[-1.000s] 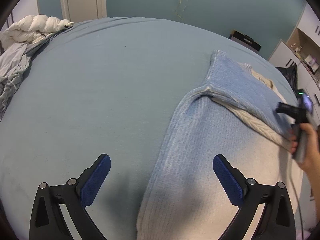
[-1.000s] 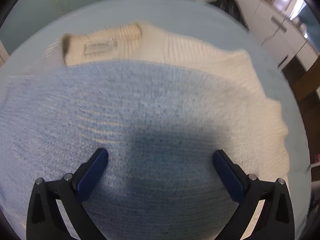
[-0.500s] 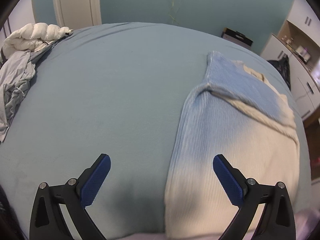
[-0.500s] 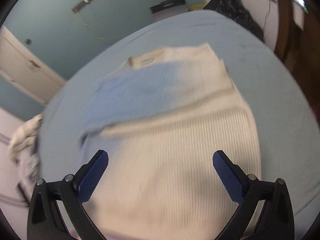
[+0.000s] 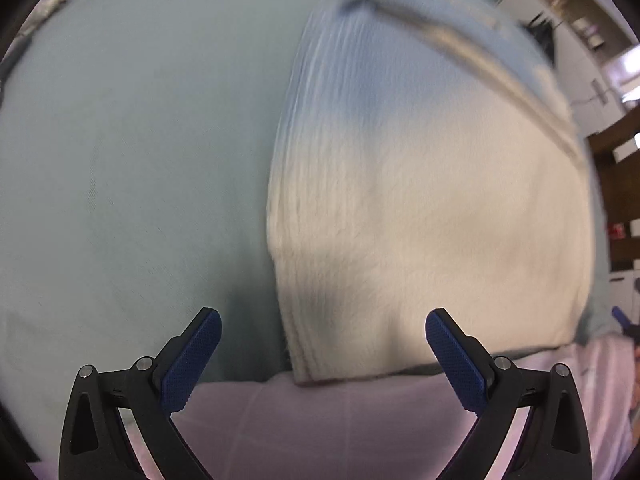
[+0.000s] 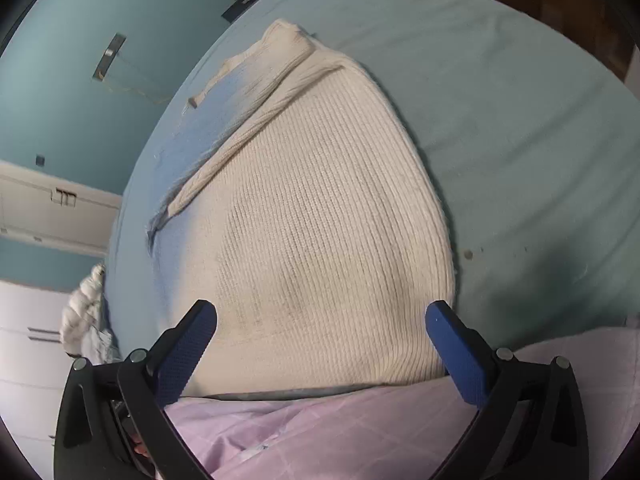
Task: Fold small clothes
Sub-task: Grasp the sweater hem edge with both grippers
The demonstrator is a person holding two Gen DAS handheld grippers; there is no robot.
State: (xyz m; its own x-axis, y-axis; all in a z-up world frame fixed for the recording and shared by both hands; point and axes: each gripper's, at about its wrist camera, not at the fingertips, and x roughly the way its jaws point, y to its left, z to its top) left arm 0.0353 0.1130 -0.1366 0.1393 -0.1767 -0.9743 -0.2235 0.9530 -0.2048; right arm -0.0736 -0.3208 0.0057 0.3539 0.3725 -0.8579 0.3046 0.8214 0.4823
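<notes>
— Garment position?
— The cream-and-blue ribbed knit sweater [image 6: 320, 220] lies flat on the pale blue bed sheet [image 6: 520, 140], sleeve folded across.
— Tools?
— Left tool [image 5: 322, 354] and right tool [image 6: 320, 346]: both spread wide, gripping nothing, near the hem.

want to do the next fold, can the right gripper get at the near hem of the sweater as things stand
Probably yes. The right gripper is open and empty, with the sweater lying flat on the bed right ahead of its fingers. Nothing lies between them; only the pink fabric sits below the hem.
</notes>
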